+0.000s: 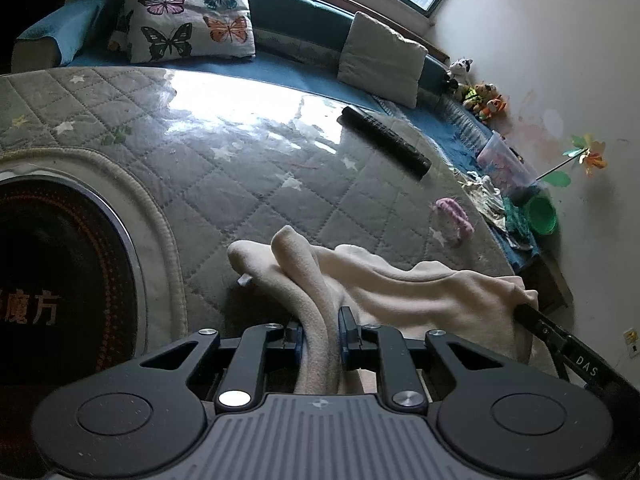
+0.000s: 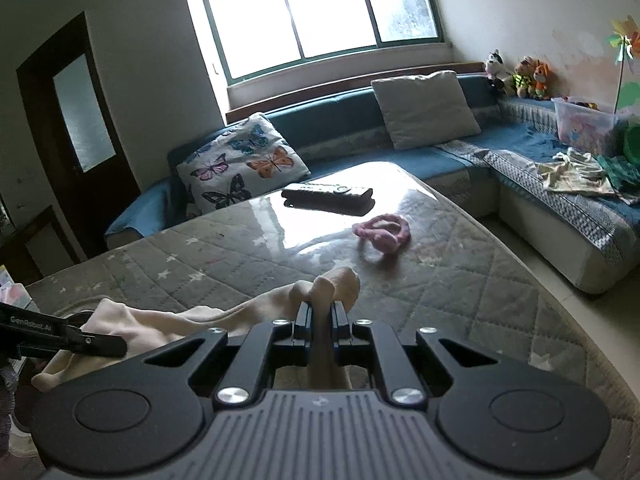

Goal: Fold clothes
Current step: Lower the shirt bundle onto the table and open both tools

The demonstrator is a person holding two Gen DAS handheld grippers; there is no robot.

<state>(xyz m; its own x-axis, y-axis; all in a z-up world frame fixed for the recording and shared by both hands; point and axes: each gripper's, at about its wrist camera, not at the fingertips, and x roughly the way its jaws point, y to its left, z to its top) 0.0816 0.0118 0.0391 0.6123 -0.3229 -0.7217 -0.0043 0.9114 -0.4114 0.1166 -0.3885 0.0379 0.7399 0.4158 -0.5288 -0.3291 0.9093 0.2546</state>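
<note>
A clear plastic storage tub (image 2: 586,120) stands on the blue corner sofa (image 2: 460,156), filled with pink and mixed-colour items too blurred to name. Just beside it sits a green bucket (image 1: 542,214), with a paper pinwheel (image 1: 588,154) against the white wall behind them. Its inside cannot be seen.

The bench (image 1: 224,168) is a low table covered by a grey quilted cloth with pale stars under a glossy sheet that mirrors the window (image 2: 320,12). On it lie a black remote control (image 2: 326,196) and, apart from it, a pink fuzzy loop (image 2: 382,230). A dark round inset with a metal rim (image 1: 60,272) is set into the left end of the bench. On the sofa rest a butterfly-print pillow (image 1: 188,16), a plain grey cushion (image 2: 426,108), some crumpled clothes (image 2: 576,174) and a row of small stuffed toys (image 2: 518,74). A dark door with a frosted pane (image 2: 76,120) stands at the left.

The cream fleece garment (image 1: 420,292) is stretched across the near edge of the bench, bunched into soft folds. The left tool (image 1: 320,334) is clamped on a thick double fold at one end. The right tool (image 2: 320,322) is pressed nearly together on a thinner pinch at the other end.
</note>
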